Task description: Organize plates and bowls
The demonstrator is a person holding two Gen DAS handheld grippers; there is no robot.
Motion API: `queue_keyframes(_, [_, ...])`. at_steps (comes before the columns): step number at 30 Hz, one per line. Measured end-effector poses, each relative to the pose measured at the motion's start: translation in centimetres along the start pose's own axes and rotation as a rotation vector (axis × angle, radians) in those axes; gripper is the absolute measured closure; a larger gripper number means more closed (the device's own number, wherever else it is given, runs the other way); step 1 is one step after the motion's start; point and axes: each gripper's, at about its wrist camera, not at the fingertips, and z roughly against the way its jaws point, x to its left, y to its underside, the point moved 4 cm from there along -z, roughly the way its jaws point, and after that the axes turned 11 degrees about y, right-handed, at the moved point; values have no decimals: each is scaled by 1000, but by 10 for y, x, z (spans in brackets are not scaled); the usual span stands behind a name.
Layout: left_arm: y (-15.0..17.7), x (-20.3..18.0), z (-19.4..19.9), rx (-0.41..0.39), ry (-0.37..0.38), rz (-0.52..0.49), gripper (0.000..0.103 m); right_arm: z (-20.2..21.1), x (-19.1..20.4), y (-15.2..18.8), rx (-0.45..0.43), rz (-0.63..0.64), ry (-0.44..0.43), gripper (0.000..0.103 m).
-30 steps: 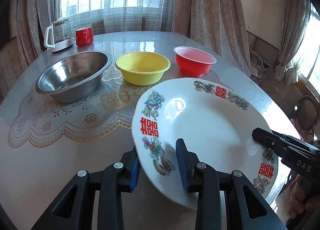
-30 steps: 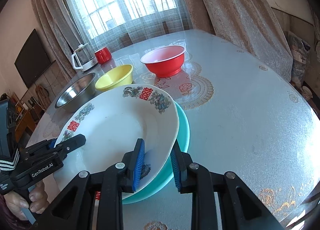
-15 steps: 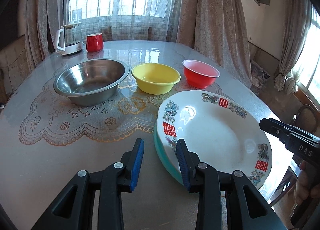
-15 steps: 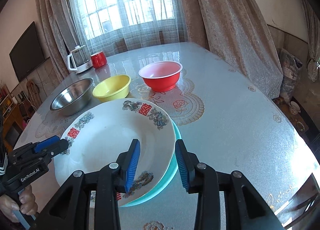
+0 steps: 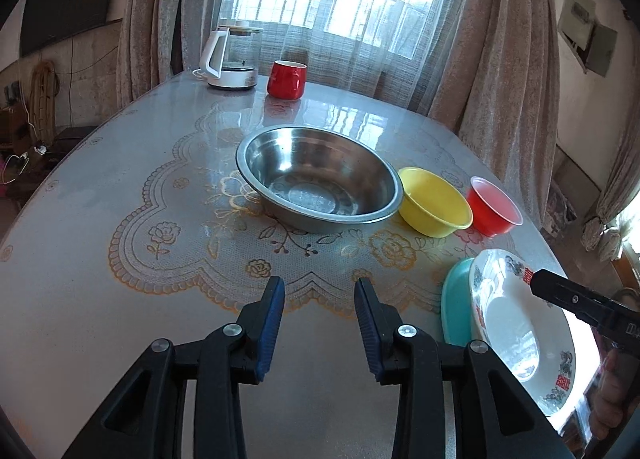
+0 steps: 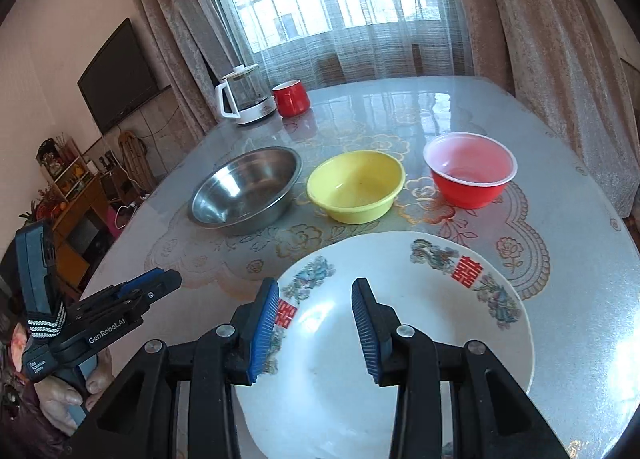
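A: Start with the biggest piece. How would it handle?

B: The decorated white plate lies on a teal plate at the near right of the table. It looks like glazed ceramic, so I'd judge it heavy, stiff, slick and breakable. Take it by the rim, one jaw above and one below, and lift it level.

A: And the bowls?

B: They stand in a row behind the plates. The stainless steel bowl is on the left; probably light for its size, stiff, smooth-walled, best pinched at its rolled lip. The yellow plastic bowl just beside it and the red plastic bowl at the right end look light and slightly flexible, so the rim is the hold again. From largest to smallest they should nest.

A: What are the grippers doing?

B: The left gripper hangs above bare table with its jaws spread and nothing between them. The right gripper hovers over the white plate, jaws likewise apart and empty.

A: Any writing?

B: The plate carries red double-happiness characters among painted birds. The left gripper's body reads "GenRobot.AI" in the right wrist view. The other small label there is too small to read.
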Motion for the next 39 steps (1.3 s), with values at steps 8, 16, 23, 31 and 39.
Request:
queue_keyframes(8, [-48,49,-20,-22,-8,129,49,-64,50,-39,120,-86,-110,65])
queue_keyframes(16, [-72,78,-52,-25,-19,182,39,-109,59,-53,212,-122,-73,65])
queue_keyframes(23, [-78,73,-65,-30,-47,135,39,-124,62,-59,232,-128,-53,60])
queue_keyframes(31, [-71,60,-90,45,-54,86,72,-135,64,-59,243,-112,-43,59])
queue_keyframes(39, [-64,62,-88,58,-45,123,77,-147,72,-58,241,-44,19,68])
